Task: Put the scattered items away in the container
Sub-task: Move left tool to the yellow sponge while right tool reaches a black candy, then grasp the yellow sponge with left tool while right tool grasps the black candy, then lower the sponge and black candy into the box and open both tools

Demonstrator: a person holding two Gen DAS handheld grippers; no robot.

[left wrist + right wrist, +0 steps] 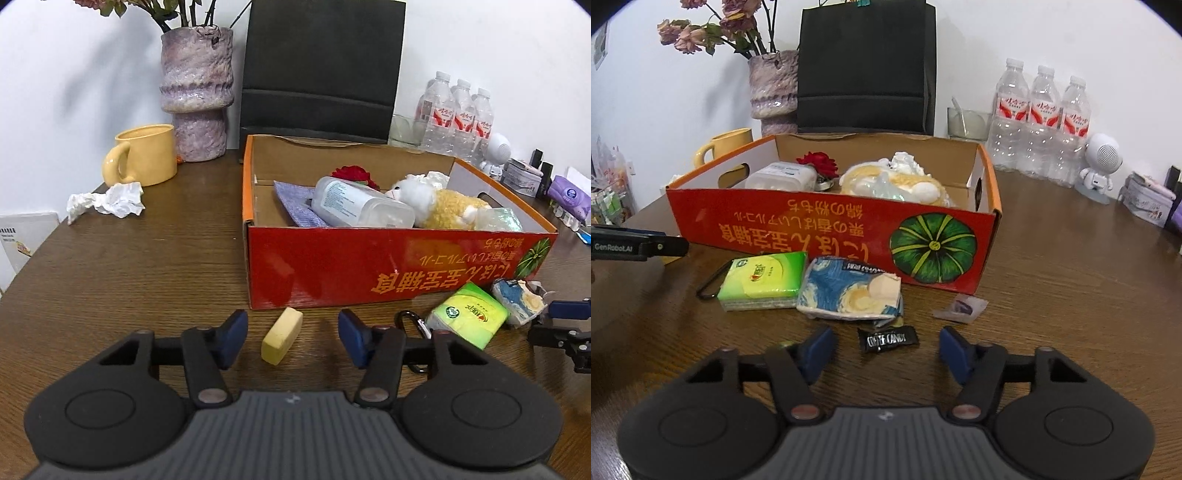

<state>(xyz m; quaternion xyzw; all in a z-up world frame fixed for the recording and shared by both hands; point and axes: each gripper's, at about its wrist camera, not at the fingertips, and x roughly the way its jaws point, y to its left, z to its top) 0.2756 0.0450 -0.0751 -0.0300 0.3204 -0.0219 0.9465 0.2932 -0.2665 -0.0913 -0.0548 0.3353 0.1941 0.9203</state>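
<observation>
Between left gripper pads: yellow block (untouched)

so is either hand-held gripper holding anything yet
Nothing is held. The left hand-held gripper brackets the yellow block, the right hand-held gripper the black candy; pads clear of both.

The small black foil sweet wrapper on the wooden table reads "COFFEE CANDY". The black gripper arm at the left edge bears "GenRobot.AI". The red cardboard box carries upside-down orange Asian characters, unreadable.
</observation>
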